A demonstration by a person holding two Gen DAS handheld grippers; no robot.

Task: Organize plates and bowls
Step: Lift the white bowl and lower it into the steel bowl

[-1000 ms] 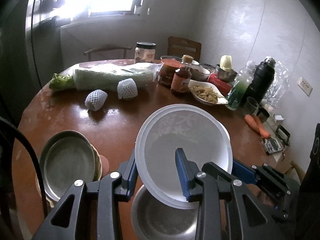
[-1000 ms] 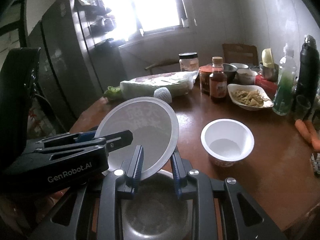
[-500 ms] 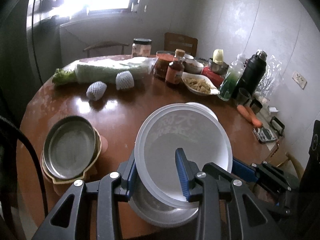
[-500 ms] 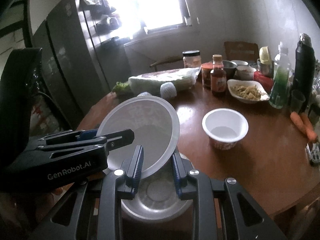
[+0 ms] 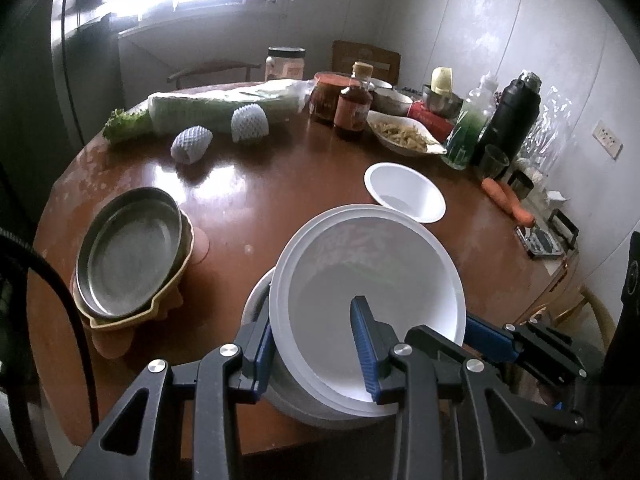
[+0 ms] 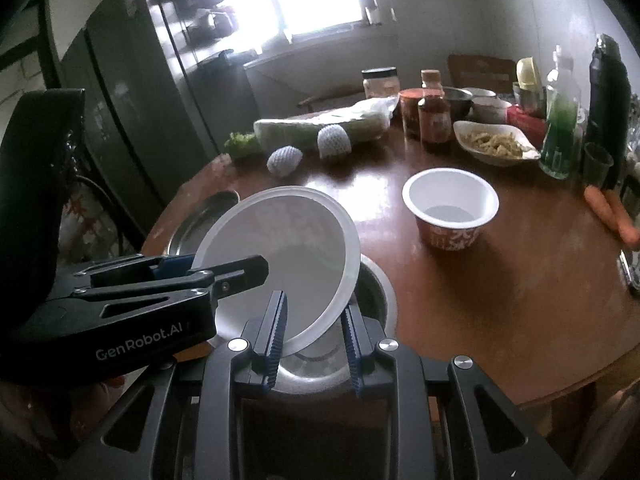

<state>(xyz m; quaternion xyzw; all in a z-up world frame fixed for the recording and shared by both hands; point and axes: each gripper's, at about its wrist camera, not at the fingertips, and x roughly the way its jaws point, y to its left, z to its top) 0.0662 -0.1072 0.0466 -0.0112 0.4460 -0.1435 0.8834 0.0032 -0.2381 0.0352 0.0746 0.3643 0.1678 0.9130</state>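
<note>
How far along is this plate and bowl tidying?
Partway, it seems. Done: a metal plate already sits nested in a tan dish on the table. In hand: both the left hand-held gripper and the right hand-held gripper pinch the rim of a tilted white bowl above a metal bowl. Left: the white cup bowl stands alone.

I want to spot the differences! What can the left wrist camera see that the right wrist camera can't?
Only the left wrist view shows the whole metal pan on its tan dish, plus the wall socket. Only the right wrist view shows the tall dark fridge and the red print on the cup's side. Both show the white plate gripped by the left claw and the right claw, over the metal bowl.
</note>
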